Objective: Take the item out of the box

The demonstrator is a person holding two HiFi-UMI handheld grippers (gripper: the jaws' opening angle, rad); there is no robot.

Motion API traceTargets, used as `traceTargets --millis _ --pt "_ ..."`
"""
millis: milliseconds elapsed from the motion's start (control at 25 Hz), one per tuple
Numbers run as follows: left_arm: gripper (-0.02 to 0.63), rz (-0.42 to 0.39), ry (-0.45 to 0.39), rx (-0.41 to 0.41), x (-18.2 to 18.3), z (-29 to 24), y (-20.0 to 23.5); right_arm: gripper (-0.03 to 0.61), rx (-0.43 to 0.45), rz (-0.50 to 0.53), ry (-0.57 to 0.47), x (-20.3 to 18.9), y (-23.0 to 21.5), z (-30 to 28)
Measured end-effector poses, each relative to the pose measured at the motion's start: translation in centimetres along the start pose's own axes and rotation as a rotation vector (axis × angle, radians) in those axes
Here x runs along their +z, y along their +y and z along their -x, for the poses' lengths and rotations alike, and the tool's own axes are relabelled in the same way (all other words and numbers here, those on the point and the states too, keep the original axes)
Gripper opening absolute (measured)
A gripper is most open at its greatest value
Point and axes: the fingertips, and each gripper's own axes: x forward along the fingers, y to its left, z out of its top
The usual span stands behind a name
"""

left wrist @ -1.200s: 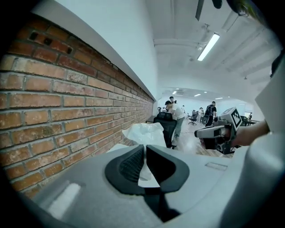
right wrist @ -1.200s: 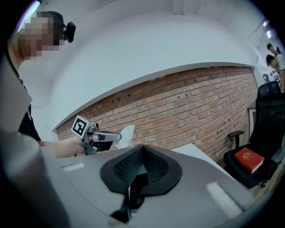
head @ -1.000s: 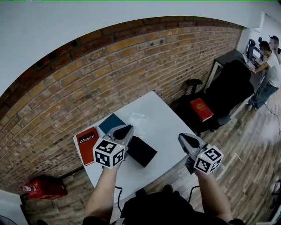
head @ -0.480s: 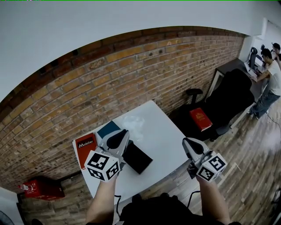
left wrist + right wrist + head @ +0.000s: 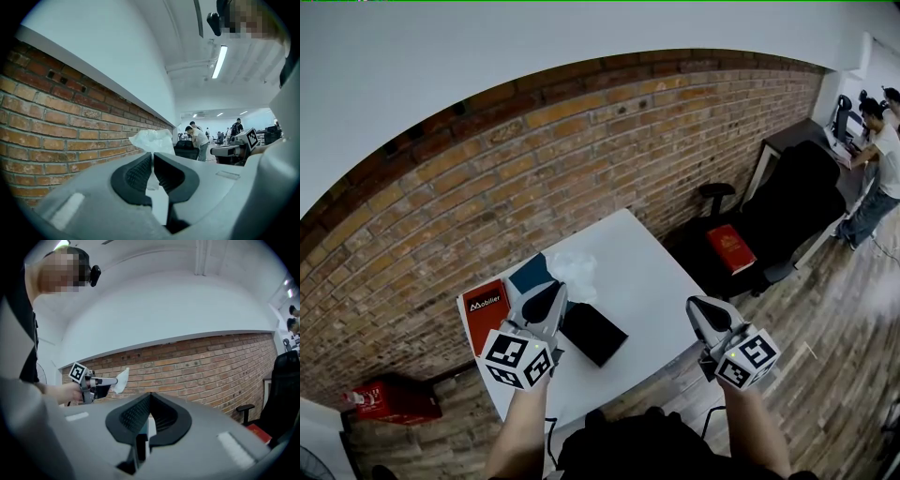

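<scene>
In the head view my left gripper (image 5: 551,298) is raised over the white table (image 5: 637,281), shut on a crumpled white plastic-wrapped item (image 5: 575,271). The left gripper view shows that item (image 5: 152,140) pinched between the closed pads and sticking up past the fingertips. A black open box (image 5: 593,333) lies on the table just right of the left gripper. My right gripper (image 5: 705,317) hangs off the table's right edge, shut with nothing in it. In the right gripper view the left gripper (image 5: 101,383) holds the white item (image 5: 121,379) in front of the brick wall.
A red lid (image 5: 485,312) and a dark blue flat piece (image 5: 531,272) lie at the table's far left. A black office chair holds a red book (image 5: 730,249) to the right. A red box (image 5: 389,401) sits on the floor. People stand at a desk (image 5: 881,159) far right.
My left gripper has drawn back toward me and to the left, and the white item now shows plainly above its jaws. The right gripper has barely shifted.
</scene>
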Motion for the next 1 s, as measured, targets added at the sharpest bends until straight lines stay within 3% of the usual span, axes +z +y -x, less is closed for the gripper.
traceTargets --millis 1000 --pt "0.018 -0.024 0.044 -0.016 -1.3 1.2 0.9 -0.006 0.036 0.019 0.03 -0.6 3.2 -2.5"
